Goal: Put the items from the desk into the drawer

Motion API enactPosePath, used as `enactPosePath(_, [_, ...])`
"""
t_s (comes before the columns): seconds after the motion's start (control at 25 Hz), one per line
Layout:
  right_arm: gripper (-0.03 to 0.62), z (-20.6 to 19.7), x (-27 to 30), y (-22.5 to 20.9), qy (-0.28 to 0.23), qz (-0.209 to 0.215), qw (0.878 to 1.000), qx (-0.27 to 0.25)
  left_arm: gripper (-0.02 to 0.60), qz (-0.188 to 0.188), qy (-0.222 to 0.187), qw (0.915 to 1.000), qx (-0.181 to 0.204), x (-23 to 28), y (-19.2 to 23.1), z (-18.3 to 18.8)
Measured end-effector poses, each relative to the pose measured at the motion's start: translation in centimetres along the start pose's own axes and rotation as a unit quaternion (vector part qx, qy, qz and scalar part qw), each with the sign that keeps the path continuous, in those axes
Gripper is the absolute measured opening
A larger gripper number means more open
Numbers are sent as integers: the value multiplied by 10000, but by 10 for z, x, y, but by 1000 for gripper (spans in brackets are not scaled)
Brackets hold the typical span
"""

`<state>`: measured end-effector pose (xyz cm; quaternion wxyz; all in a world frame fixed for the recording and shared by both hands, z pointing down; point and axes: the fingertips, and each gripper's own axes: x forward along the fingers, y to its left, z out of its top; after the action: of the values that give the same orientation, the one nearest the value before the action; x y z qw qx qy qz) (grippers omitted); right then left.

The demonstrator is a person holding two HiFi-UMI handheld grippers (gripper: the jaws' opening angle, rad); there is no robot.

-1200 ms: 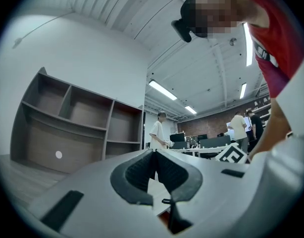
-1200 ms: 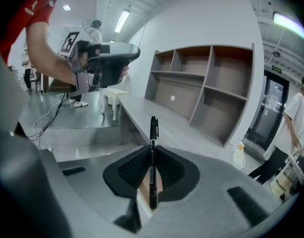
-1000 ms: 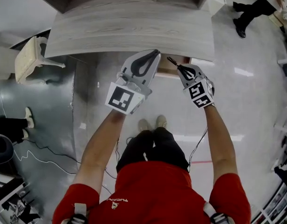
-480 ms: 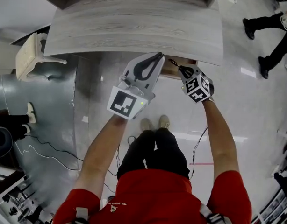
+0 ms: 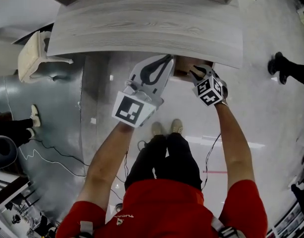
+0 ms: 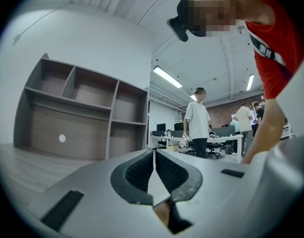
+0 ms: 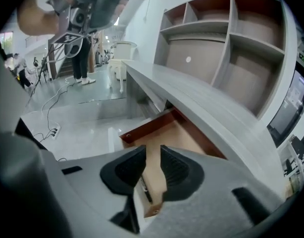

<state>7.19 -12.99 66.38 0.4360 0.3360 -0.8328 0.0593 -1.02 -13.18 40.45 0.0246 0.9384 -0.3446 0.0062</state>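
The grey wooden desk (image 5: 142,29) shows a bare top. Under its front edge the drawer (image 5: 181,69) stands pulled out; in the right gripper view its brown inside (image 7: 181,133) holds a thin dark pen-like item (image 7: 145,188). My right gripper (image 5: 193,73) hovers just above the drawer, jaws a narrow gap apart with nothing between them (image 7: 153,155). My left gripper (image 5: 165,58) is held level at the desk's edge, left of the drawer. Its tips meet (image 6: 153,152) and it holds nothing.
A shelf unit (image 6: 77,113) stands at the back of the desk. A cream chair (image 5: 30,58) sits at the desk's left end, with cables (image 5: 43,157) on the floor. A person's legs (image 5: 290,71) are at the right; other people (image 6: 199,118) stand beyond.
My right gripper has moved up closer to the desk edge, over the drawer. The left gripper has hardly moved. The person at the right walked further right.
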Motion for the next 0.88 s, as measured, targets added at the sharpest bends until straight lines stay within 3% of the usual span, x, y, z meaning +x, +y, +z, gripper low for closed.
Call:
enactPosePath(0.24, [78,20,-20,-2,-465,-134,9987,181,15,-56,25,10000,21,2,-6,-3])
enactPosePath(0.44, [50,59,-67,-12,-1329,-433,9885,572,15,-128,9,9999,85,1,-14,3])
enactPosePath(0.6, [38,99,-123,-20,-2024,-690,9739,767,15,-168,-36,9998,138,-5,-24,16])
enactPosePath(0.88, [6,166,-235,-16,-3187,-994,9368,1048,15,-237,-175,9992,271,-30,-51,60])
